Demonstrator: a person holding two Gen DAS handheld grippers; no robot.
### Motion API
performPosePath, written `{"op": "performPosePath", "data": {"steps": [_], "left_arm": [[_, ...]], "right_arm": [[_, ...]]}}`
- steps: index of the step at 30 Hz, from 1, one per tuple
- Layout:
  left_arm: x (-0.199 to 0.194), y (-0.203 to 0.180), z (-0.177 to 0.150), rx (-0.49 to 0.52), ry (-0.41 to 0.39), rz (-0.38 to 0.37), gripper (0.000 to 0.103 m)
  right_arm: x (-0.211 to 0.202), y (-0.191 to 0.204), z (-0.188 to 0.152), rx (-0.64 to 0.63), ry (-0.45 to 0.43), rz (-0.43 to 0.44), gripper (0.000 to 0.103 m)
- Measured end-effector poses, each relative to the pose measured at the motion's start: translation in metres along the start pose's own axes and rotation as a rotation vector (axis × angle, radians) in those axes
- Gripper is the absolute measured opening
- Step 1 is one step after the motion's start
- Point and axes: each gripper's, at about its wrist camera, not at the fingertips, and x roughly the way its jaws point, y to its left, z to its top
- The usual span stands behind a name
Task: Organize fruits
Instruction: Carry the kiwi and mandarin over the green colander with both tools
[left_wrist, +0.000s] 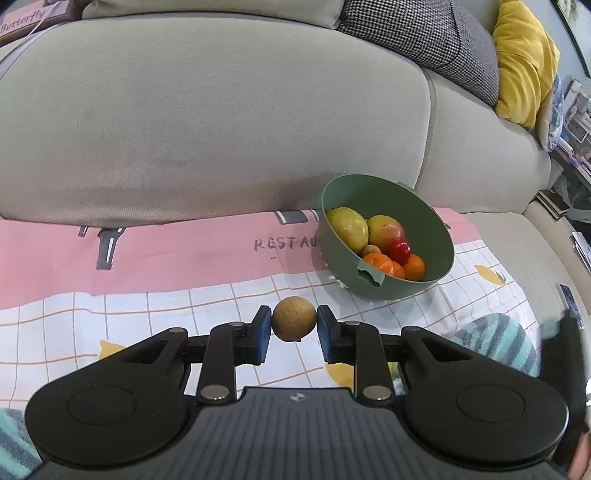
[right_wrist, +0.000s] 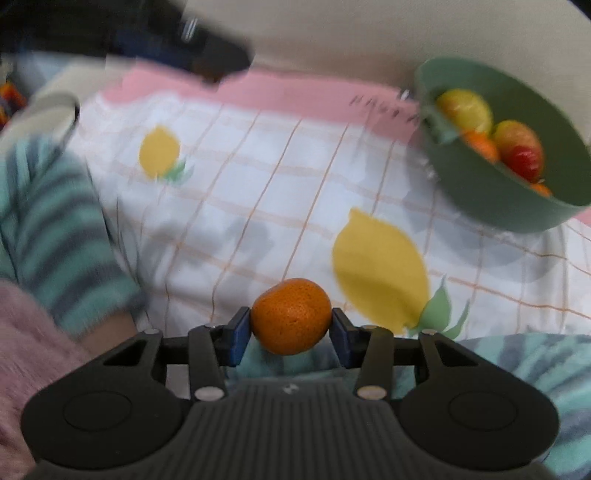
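**Asker:** What is each gripper holding, and where is the fruit meant to go?

**Describer:** The left gripper (left_wrist: 294, 326) is clamped on a small round brown fruit (left_wrist: 294, 319), possibly a longan, with both blue pads touching its sides. The right gripper (right_wrist: 291, 326) pinches a small orange mandarin (right_wrist: 291, 316); its pads touch both sides. Both fruits are held above a cloth (left_wrist: 155, 314) printed with lemons and a grid, spread over a sofa seat. The green bowl (left_wrist: 439, 236) stands on that cloth, ahead and to the right of both grippers, tilted toward the cameras. It already holds two yellow-red mangoes, a red fruit and several mandarins.

**Asker:** How should the drop be done well?

**Describer:** I would carry each fruit over the bowl's low near edge, lower it close to the pile, then release. One gripper at a time seems wise, since the tilted bowl could rock or spill. The right view is blurred, so finer detail is unclear.
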Motion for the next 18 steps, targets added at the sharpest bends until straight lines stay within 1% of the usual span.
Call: {"op": "performPosePath", "data": {"steps": [5,8,11,14,18], "left_arm": [[0.003,-0.009,0.012,0.035,-0.008,-0.013,0.03],[0.008,-0.021,0.023,0.067,-0.008,-0.027,0.03],[0.017,-0.035,0.031,0.104,0.0,-0.045,0.03],[0.029,-0.051,0.04,0.147,0.015,-0.057,0.03],[0.046,-0.07,0.052,0.214,0.035,-0.063,0.03]], "right_arm": [[-0.032,-0.022,0.012,0.106,-0.143,-0.02,0.043],[-0.049,-0.036,0.022,0.13,-0.215,-0.043,0.043],[-0.063,-0.049,0.033,0.13,-0.272,-0.086,0.043],[-0.068,-0.064,0.045,0.105,-0.301,-0.143,0.043],[-0.068,-0.086,0.057,0.074,-0.309,-0.211,0.043]]}}
